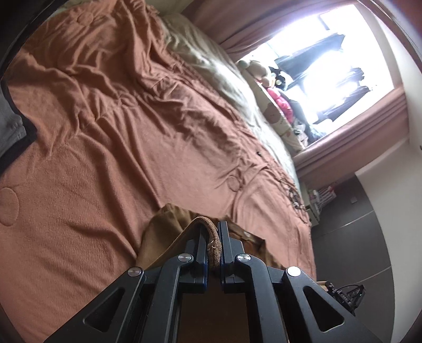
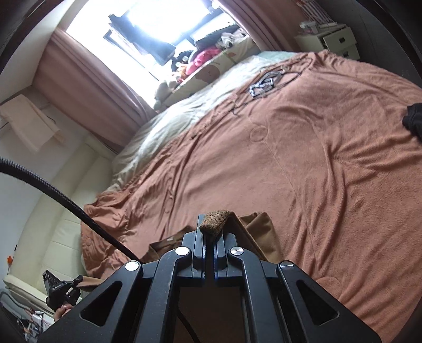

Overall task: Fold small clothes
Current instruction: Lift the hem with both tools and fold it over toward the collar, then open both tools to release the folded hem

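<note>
**Both grippers pinch the brown garment over the bed**

Left gripper [image 1: 212, 237] clamps a ribbed edge of the brown garment [image 1: 168, 237]; right gripper [image 2: 211, 232] pinches another ribbed edge. The garment hangs at six o'clock above the orange blanket [image 1: 118, 132]. The window [image 2: 158, 23] glares at eleven o'clock.

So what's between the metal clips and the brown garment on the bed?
Only bare orange blanket, in the right wrist view, between the metal clips and the brown garment.

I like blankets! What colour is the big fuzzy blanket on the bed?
The big fuzzy blanket is rusty orange-brown, clearest in the right wrist view.
</note>
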`<state>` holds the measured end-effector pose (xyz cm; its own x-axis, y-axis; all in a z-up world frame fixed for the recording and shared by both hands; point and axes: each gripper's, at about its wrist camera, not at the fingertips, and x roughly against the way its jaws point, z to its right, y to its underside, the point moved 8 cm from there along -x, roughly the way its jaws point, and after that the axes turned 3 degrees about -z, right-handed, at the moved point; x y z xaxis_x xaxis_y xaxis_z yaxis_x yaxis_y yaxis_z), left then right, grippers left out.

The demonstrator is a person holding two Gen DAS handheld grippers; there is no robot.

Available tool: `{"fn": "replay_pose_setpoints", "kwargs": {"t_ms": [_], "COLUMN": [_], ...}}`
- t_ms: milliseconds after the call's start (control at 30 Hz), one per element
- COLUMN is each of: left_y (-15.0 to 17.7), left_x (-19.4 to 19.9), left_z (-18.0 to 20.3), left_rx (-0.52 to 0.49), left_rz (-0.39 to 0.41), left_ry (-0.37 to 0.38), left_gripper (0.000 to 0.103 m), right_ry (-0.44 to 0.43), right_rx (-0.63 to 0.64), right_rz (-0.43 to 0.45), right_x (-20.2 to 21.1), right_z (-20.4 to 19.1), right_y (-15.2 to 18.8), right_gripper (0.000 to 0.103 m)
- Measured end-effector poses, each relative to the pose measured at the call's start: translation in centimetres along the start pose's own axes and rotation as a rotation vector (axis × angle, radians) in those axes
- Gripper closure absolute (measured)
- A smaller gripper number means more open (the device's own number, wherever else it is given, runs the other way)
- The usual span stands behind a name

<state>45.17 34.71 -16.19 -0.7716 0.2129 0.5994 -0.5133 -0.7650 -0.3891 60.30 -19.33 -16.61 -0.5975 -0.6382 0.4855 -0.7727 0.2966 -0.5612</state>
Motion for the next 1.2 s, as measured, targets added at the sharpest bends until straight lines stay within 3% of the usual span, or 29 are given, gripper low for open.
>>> {"fn": "replay_pose_setpoints", "kwargs": {"t_ms": [333, 833, 1000, 1200], "left_y": [-1.9, -1.7, -1.7, -2.4], "left_x": [-6.6, -15.1, -15.4, -13.7], "left_z": [-3.3, -8.3, -8.9, -6.9], "left_rx": [0.028, 0.009, 0.006, -0.033], "left_rz": [-0.059, -0.159, -0.156, -0.146], "left_ry": [-0.104, -0.269, -0.266, -0.269], "left_gripper": [0.097, 0.097, 0.097, 0.097], "right_ry": [0.067, 0.126, 0.127, 0.084], "right_rx": [-0.027, -0.061, -0.054, -0.053], "right_rz": [-0.075, -0.176, -0.177, -0.149], "right_x": [-7.9, -14.8, -14.8, -14.0], "right_z": [1.5, 5.9, 5.7, 5.0], "right_y": [-2.0, -1.2, -1.6, -2.6], "right_gripper": [0.103, 0.103, 0.103, 0.103]}}
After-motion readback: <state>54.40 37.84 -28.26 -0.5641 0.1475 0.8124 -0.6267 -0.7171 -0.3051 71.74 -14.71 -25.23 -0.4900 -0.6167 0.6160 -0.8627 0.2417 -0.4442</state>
